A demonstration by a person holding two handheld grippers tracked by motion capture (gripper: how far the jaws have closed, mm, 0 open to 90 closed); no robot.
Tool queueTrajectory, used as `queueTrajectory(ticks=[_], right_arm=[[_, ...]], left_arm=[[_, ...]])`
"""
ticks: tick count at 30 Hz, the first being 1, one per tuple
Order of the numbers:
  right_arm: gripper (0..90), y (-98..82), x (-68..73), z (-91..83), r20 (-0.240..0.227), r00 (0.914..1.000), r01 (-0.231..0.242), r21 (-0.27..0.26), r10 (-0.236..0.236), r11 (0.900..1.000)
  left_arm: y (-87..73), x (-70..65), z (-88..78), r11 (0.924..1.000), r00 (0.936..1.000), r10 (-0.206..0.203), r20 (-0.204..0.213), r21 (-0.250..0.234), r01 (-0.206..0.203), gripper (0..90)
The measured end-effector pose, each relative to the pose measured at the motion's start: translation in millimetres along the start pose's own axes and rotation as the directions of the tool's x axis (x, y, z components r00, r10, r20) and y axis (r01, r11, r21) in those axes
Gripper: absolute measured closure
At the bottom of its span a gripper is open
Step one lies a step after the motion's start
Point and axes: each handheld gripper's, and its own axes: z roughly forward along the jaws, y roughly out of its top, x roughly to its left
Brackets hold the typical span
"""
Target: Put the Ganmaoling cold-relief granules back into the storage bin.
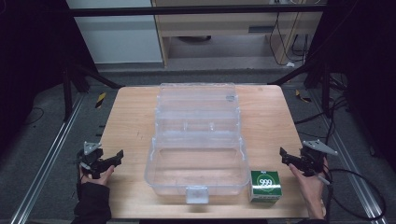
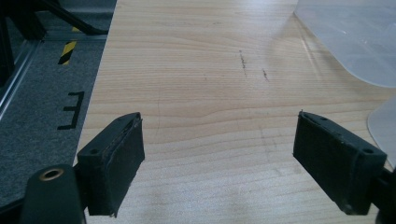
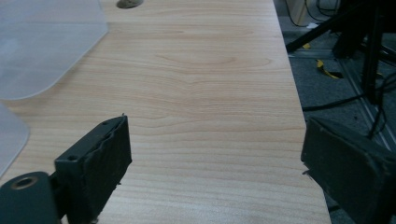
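Clear plastic storage box point(image 1: 198, 156) sits at the centre of the wooden table point(image 1: 130, 121), lid swung open and lying back on the side away from the person. The box's front latch point(image 1: 196, 193) faces the near table edge. The tub looks empty, though the clear walls make that hard to confirm.

Small green-and-white carton point(image 1: 265, 185), printed "999" on top, stands just right of the box's near right corner, close beside it; whether they touch cannot be told.

Left gripper point(image 1: 116, 158) is held left of the box, near the table's left edge, well apart from the box wall. Its fingers point(image 2: 116, 163) are spread wide with bare wood between them, nothing held. In the left gripper view a rounded corner of the box's clear plastic point(image 2: 355, 42) shows at upper right.

Right gripper point(image 1: 286, 156) is held right of the box, above and beyond the carton, by the table's right edge. Its fingers point(image 3: 100, 161) are likewise spread wide and empty; one hangs past the table edge over the grey floor point(image 3: 327, 88). Clear plastic of the box point(image 3: 46, 42) shows at upper left in the right gripper view.
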Motion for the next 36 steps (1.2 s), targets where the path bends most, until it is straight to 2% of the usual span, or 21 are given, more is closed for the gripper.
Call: queueTrajectory(ticks=[2, 5, 8, 12, 16, 20, 21, 22, 24, 25, 29, 30, 31, 34, 36], right_arm=[[10.1, -0.1, 0.1, -1.9, -0.007, 0.9999, 0.010, -0.013, -0.010, 1.000], [10.1, 2.7, 2.3, -5.1, -0.041, 0.9991, 0.010, -0.034, -0.012, 0.999], [10.0, 7.6, 6.8, -9.3, -0.062, 0.9975, 0.031, -0.055, -0.035, 0.998], [7.2, 15.7, 13.0, -14.3, -0.101, 0.9938, 0.044, -0.041, -0.047, 0.998], [2.5, 24.0, 19.5, -19.6, -0.127, 0.9874, 0.091, -0.031, -0.094, 0.995], [0.7, 31.2, 25.5, -26.2, -0.182, 0.9753, 0.123, -0.030, -0.126, 0.992], [0.7, 31.2, 25.5, -26.2, -0.182, 0.9753, 0.123, -0.030, -0.126, 0.992], [2.0, 35.1, 29.0, -29.8, -0.192, 0.9698, 0.147, -0.036, -0.151, 0.988], [2.8, 38.8, 31.7, -32.9, -0.203, 0.9640, 0.169, -0.034, -0.172, 0.985], [2.8, 38.8, 31.7, -32.9, -0.203, 0.9640, 0.169, -0.034, -0.172, 0.985], [6.7, 49.8, 36.6, -40.6, -0.245, 0.9504, 0.185, -0.052, -0.192, 0.981], [6.7, 49.8, 36.6, -40.6, -0.245, 0.9504, 0.185, -0.052, -0.192, 0.981], [7.2, 55.6, 39.2, -43.6, -0.257, 0.9420, 0.210, -0.050, -0.216, 0.976], [7.5, 62.2, 43.5, -48.6, -0.263, 0.9308, 0.251, -0.045, -0.254, 0.967], [7.4, 65.8, 46.1, -52.8, -0.271, 0.9180, 0.284, -0.059, -0.289, 0.957]], left_arm=[[0.1, -0.7, 0.1, 0.9999, 0.9999, 0.013, -0.003, 0.008, -0.013, 16.1], [0.6, -1.5, -0.2, 0.9997, 0.9998, 0.018, -0.002, 0.013, -0.018, 16.9], [0.9, -1.9, 0.3, 0.9992, 0.9994, 0.034, 0.004, 0.023, -0.034, 17.4], [0.6, -3.6, 1.1, 0.9983, 0.9990, 0.043, 0.010, 0.038, -0.044, 17.7], [0.5, -5.2, 1.5, 0.9975, 0.9984, 0.055, 0.008, 0.044, -0.056, 17.9], [0.3, -6.7, 2.0, 0.9967, 0.9980, 0.062, 0.008, 0.052, -0.062, 17.9], [0.3, -6.7, 2.0, 0.9967, 0.9980, 0.062, 0.008, 0.052, -0.062, 17.9], [0.1, -7.8, 2.5, 0.9966, 0.9980, 0.062, 0.010, 0.054, -0.063, 17.9], [0.1, -8.8, 2.6, 0.9963, 0.9978, 0.066, 0.009, 0.056, -0.066, 17.9], [0.1, -8.8, 2.6, 0.9963, 0.9978, 0.066, 0.009, 0.056, -0.066, 17.9], [0.5, -9.2, 3.2, 0.9956, 0.9972, 0.075, 0.010, 0.056, -0.075, 17.9], [0.5, -9.2, 3.2, 0.9956, 0.9972, 0.075, 0.010, 0.056, -0.075, 17.9], [0.4, -9.1, 3.4, 0.9957, 0.9973, 0.072, 0.011, 0.057, -0.073, 17.9], [0.3, -9.1, 3.5, 0.9955, 0.9972, 0.074, 0.011, 0.059, -0.074, 17.9], [0.3, -9.2, 3.5, 0.9955, 0.9972, 0.075, 0.011, 0.059, -0.075, 17.9]])
